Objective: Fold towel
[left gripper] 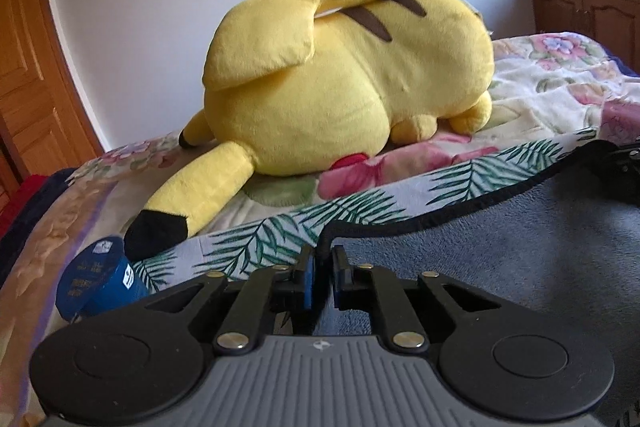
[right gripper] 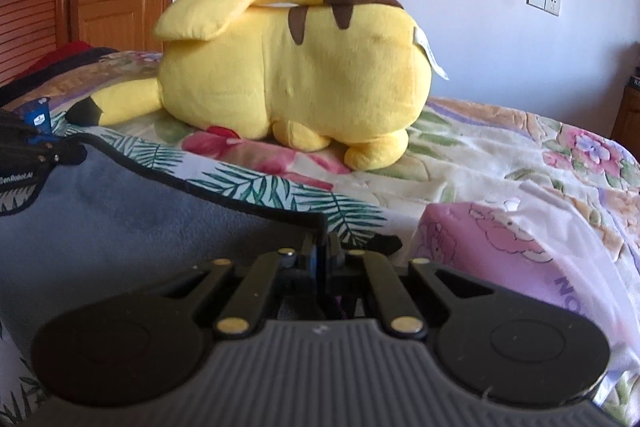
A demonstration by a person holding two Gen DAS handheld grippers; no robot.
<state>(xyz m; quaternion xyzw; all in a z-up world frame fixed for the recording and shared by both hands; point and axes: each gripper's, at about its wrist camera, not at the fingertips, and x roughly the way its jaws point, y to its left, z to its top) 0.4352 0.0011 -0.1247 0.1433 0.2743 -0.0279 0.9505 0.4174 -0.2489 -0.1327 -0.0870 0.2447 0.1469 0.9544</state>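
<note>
The towel has a grey fleecy side (left gripper: 500,247) with a black hem and a palm-leaf printed side (left gripper: 260,239). It lies on the bed with the grey side folded over the print. My left gripper (left gripper: 322,259) is shut on the towel's left corner at the black hem. My right gripper (right gripper: 322,247) is shut on the right corner of the grey towel (right gripper: 120,223). The right gripper also shows at the right edge of the left wrist view (left gripper: 624,167), and the left gripper at the left edge of the right wrist view (right gripper: 36,143).
A big yellow plush toy (left gripper: 348,75) lies on the floral bedspread (left gripper: 560,87) just beyond the towel. A blue can (left gripper: 96,279) lies at the left. A pink plastic bag (right gripper: 520,247) is at the right. A wooden door (left gripper: 24,67) and cabinet (left gripper: 588,11) stand behind.
</note>
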